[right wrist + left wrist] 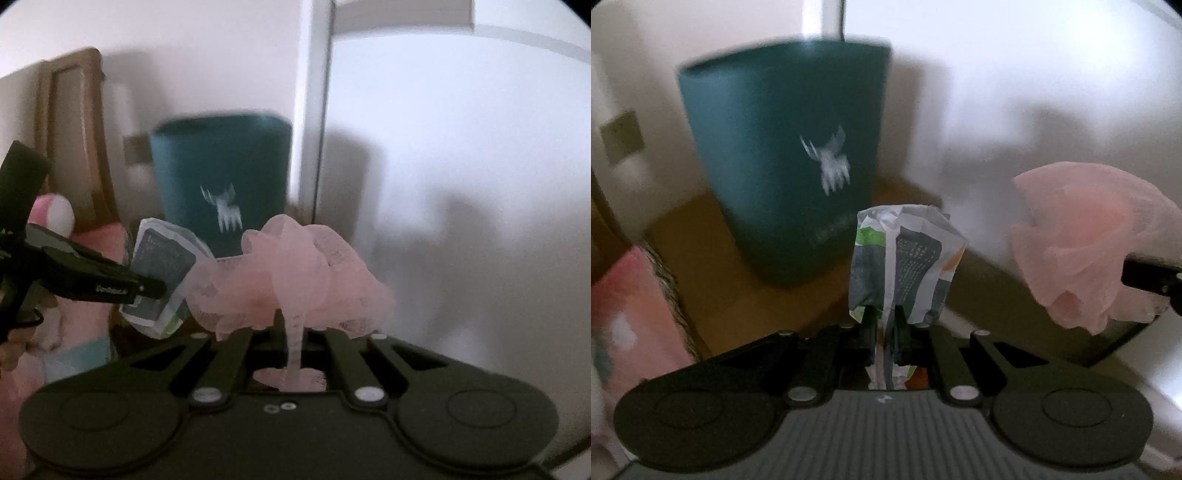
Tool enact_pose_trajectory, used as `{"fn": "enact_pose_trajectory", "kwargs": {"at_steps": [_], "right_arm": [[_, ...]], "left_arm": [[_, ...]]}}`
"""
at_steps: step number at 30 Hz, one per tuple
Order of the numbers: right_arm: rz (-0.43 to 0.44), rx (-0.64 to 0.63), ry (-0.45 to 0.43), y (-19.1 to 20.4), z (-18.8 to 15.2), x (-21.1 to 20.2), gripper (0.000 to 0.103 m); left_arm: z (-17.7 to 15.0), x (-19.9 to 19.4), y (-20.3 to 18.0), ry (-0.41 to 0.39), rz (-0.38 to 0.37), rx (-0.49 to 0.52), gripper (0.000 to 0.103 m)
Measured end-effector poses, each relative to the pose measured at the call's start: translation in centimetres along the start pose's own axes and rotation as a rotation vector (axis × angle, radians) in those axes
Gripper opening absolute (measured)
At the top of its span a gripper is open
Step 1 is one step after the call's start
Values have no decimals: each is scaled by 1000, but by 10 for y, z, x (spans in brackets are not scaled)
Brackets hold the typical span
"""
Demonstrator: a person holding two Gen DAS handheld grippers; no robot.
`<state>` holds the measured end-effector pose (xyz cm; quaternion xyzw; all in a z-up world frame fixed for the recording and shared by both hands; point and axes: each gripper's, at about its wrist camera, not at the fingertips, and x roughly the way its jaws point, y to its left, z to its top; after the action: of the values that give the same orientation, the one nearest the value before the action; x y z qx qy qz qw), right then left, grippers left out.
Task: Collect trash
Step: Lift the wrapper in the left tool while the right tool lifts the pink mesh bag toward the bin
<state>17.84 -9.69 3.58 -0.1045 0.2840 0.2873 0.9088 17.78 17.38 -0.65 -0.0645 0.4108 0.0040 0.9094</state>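
Note:
A dark teal trash bin [783, 162] with a white deer mark stands on the wood floor against a white wall; it also shows in the right wrist view [221, 181]. My left gripper [885, 325] is shut on a crumpled printed wrapper [905, 254], held in the air in front of the bin. My right gripper [293, 332] is shut on a crumpled pink plastic bag [291, 273], held to the right of the wrapper [162, 273]. The pink bag [1086, 243] and the right gripper's fingers [1148, 278] show at the right of the left wrist view.
A pink soft object [631, 306] lies at the left on the floor. A wooden frame [74, 136] leans on the wall left of the bin. A white door frame [314, 110] and white wall rise behind and to the right. The left gripper [147, 288] enters the right wrist view from the left.

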Motion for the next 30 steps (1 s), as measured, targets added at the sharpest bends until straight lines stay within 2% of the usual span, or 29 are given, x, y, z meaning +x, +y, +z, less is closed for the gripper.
{"fn": "enact_pose_trajectory", "kwargs": {"at_steps": [9, 14, 23, 30], "right_arm": [[6, -111, -120, 31, 86, 0, 0], [3, -149, -168, 47, 129, 16, 0], [-20, -166, -206, 62, 187, 56, 0], [-31, -143, -177, 65, 206, 103, 0]], "left_arm": [[71, -68, 49, -192, 61, -53, 8], [114, -99, 69, -272, 119, -55, 8], [178, -92, 108, -302, 170, -77, 8], [209, -47, 120, -258, 220, -87, 8]]}}
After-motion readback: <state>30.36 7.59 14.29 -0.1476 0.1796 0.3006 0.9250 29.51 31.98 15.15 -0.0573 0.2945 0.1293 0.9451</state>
